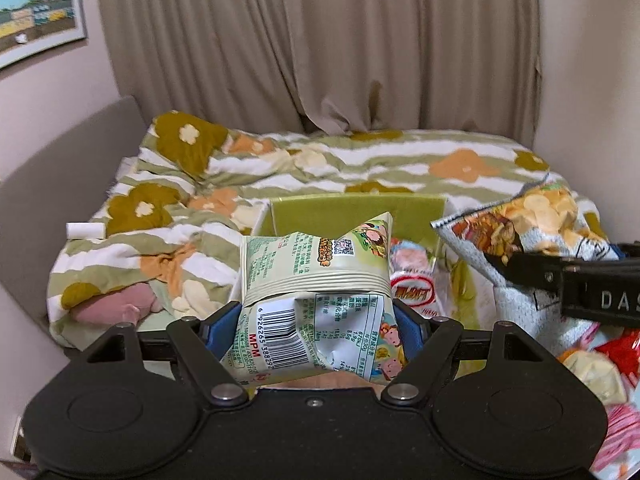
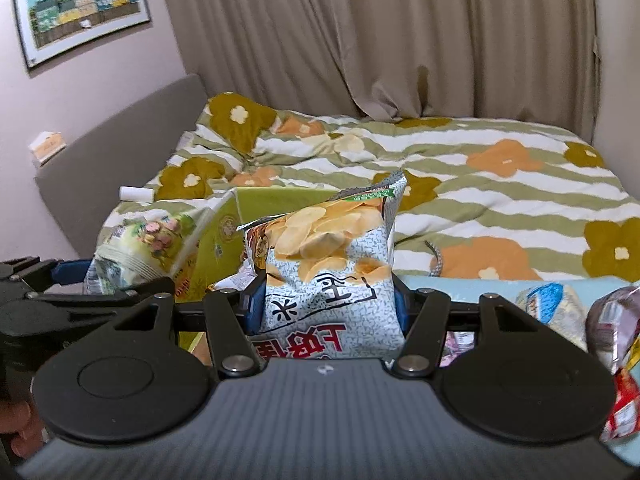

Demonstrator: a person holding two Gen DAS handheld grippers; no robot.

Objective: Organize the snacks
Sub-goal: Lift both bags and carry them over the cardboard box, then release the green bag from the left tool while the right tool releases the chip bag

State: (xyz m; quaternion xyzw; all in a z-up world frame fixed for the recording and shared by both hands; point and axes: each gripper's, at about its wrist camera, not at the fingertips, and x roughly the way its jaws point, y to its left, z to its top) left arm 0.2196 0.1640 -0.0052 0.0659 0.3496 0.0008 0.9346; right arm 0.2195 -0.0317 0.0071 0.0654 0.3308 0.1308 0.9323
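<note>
My left gripper [image 1: 318,326] is shut on a pale green snack bag [image 1: 316,280] with a barcode, held up in front of an open green cardboard box [image 1: 356,210] on the bed. A red-and-white snack packet [image 1: 412,276] lies inside that box. My right gripper [image 2: 324,306] is shut on a grey potato-chip bag [image 2: 332,264] printed with chips. In the left wrist view the chip bag [image 1: 532,224] hangs at the right beside the box. In the right wrist view the green bag [image 2: 136,244] and the box [image 2: 224,236] are at the left.
A flower-patterned quilt [image 1: 360,160] covers the bed, with beige curtains [image 1: 320,40] behind. More snack packets [image 2: 576,312] lie on a light blue cloth at the right. A grey headboard [image 2: 120,128] and a framed picture [image 2: 80,8] are on the left.
</note>
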